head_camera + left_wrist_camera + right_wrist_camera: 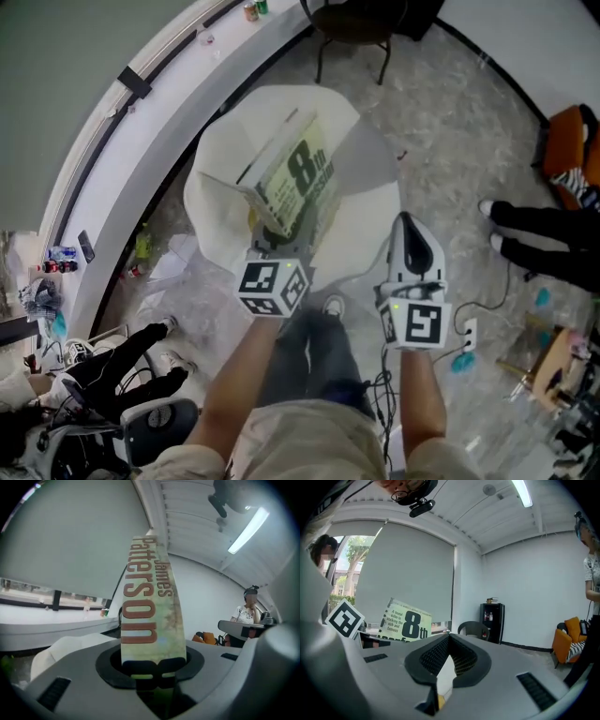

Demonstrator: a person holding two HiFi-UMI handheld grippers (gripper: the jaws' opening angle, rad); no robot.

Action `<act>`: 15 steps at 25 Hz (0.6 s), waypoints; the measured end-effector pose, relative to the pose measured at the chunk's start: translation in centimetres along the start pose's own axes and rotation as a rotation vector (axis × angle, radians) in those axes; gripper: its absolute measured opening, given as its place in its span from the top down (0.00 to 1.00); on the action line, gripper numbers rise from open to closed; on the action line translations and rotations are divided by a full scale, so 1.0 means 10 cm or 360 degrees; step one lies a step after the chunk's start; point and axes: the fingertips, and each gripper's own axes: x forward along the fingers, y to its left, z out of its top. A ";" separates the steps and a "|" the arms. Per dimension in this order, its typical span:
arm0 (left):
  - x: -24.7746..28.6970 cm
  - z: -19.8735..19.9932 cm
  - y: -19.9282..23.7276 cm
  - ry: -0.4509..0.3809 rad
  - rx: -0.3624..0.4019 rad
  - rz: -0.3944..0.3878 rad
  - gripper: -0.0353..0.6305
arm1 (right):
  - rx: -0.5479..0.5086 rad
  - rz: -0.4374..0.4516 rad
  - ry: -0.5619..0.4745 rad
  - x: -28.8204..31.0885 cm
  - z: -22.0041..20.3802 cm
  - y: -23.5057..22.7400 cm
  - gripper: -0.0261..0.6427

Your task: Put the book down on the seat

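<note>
A paperback book (298, 178) with a pale green cover and a big black "8th" stands tilted on its edge above the white moulded seat (220, 192). My left gripper (275, 234) is shut on the book's lower end. In the left gripper view the book's spine (149, 606), printed with brown letters, rises straight up from between the black pads (140, 667). My right gripper (407, 223) hovers to the right of the seat, apart from the book, with its jaws shut and nothing in them. In the right gripper view its black fingertips (440, 651) meet, and the book's cover (405, 625) shows to the left.
A dark chair (352, 23) stands beyond the white seat. A curved white ledge (159, 112) runs along the left. A person's black-trousered legs (544, 234) and an orange chair (572, 141) are at the right. Cables and a power strip (466, 333) lie on the floor.
</note>
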 end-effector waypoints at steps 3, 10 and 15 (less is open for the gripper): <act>0.31 -0.39 0.22 0.0072 -0.0149 -0.0030 0.70 | -0.0004 0.0016 0.0063 0.19 -0.35 -0.03 0.96; 0.83 -1.39 0.62 0.0152 -0.0455 -0.0126 0.70 | -0.0020 0.0074 0.0095 0.50 -1.23 0.04 0.96; 1.22 -2.24 0.97 0.0134 -0.0762 -0.0168 0.70 | -0.0021 0.0129 0.0150 0.74 -2.09 0.12 0.96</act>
